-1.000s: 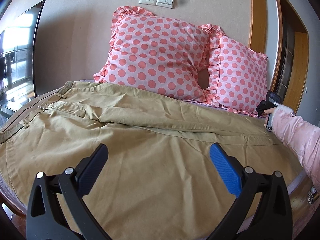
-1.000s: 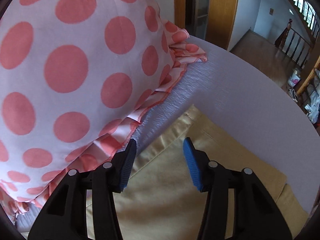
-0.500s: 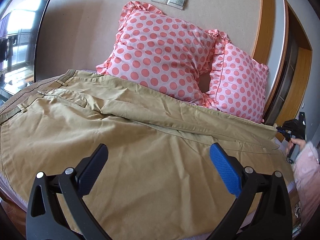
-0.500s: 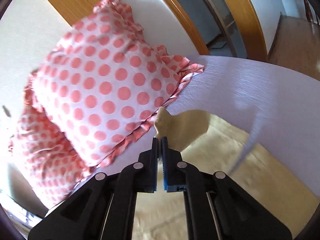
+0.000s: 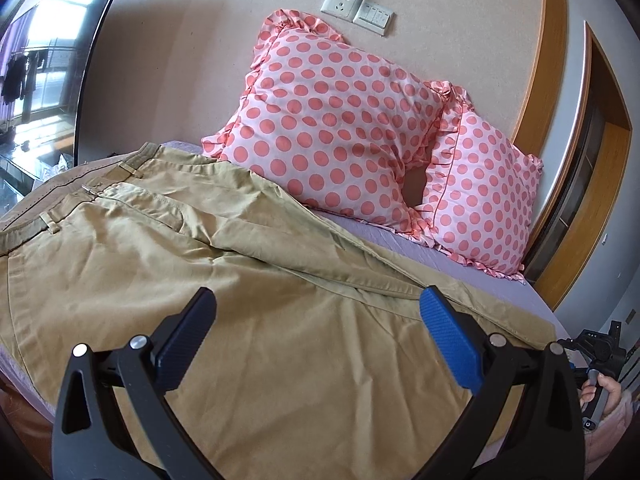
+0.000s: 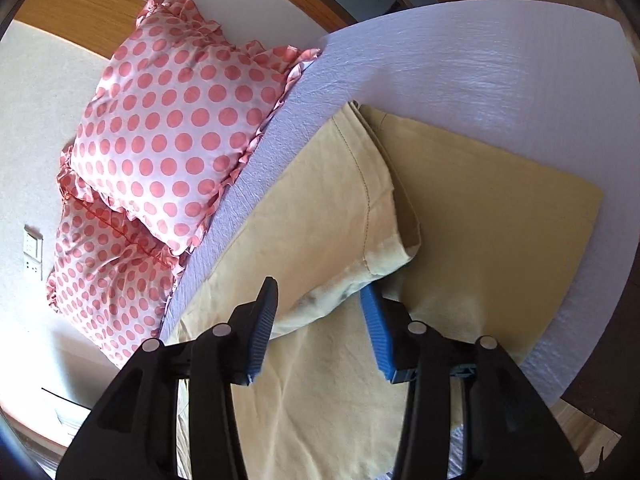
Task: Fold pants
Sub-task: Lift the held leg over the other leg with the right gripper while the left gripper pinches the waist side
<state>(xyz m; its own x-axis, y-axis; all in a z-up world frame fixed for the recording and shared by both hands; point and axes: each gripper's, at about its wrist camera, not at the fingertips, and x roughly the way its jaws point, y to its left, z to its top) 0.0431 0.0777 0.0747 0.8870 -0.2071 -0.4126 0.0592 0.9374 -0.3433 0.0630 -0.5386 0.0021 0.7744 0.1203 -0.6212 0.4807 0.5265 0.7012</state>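
Note:
Khaki pants (image 5: 248, 280) lie spread across the bed, waistband at the far left, legs running right. My left gripper (image 5: 318, 328) is open and empty, hovering above the near leg. In the right wrist view my right gripper (image 6: 318, 312) is open; the hem end of one pant leg (image 6: 352, 240) lies folded over the other leg (image 6: 492, 208) and drapes loose between the fingers (image 6: 376, 332). The right gripper's body also shows at the far right of the left wrist view (image 5: 596, 356).
Two pink polka-dot pillows (image 5: 340, 128) lean on the wall behind the pants. The lilac sheet (image 6: 460, 60) shows past the hems. A wooden door frame (image 5: 600, 208) stands at the right, a window (image 5: 40, 60) at the left.
My right gripper had shut on the leg hem and lifted it; it has carried the hem back over the other leg and opened. The left gripper stayed open, drifting slightly.

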